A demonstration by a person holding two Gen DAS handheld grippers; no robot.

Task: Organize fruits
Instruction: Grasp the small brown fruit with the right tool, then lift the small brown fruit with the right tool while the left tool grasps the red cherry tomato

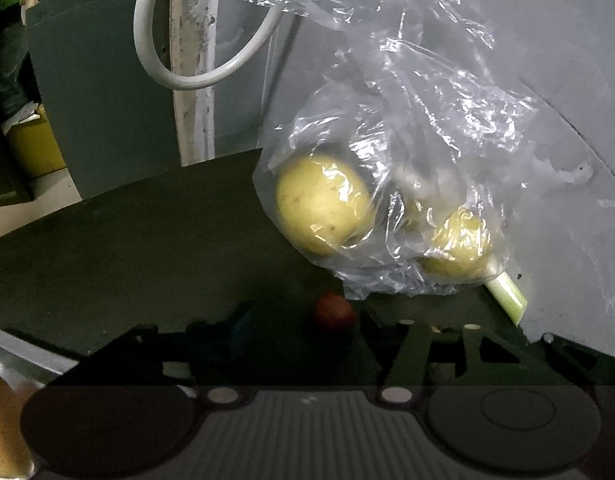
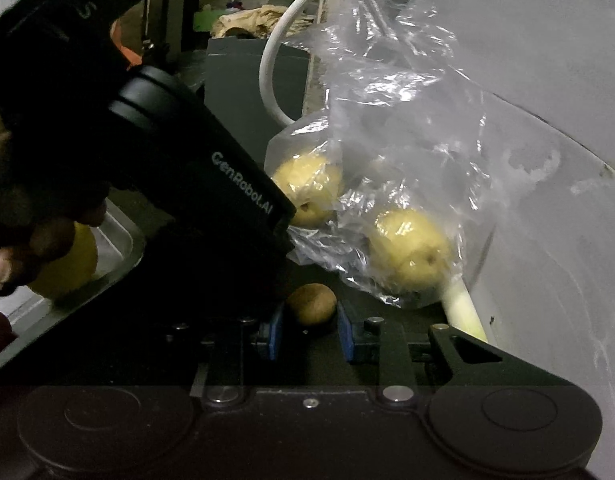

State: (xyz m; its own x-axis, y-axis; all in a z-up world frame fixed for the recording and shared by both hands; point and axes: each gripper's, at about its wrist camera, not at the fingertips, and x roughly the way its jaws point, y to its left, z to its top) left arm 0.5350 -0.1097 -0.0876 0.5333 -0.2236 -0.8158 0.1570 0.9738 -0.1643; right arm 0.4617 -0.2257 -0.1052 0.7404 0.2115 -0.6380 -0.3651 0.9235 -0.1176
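Observation:
A clear plastic bag holding yellow pears leans against the grey wall. In the right wrist view, a brown kiwi lies on the dark counter with my right gripper shut on it, blue pads against both sides. In the left wrist view, a small red fruit sits between the dark fingers of my left gripper, which is open, the fruit nearer the right finger. A hand holds the left gripper's black body, which hides its fingers from the right wrist view.
A metal tray at the left holds a large yellow fruit. A pale green leek stalk lies under the bag. A white cable loops beside a dark grey box. The grey wall closes the right side.

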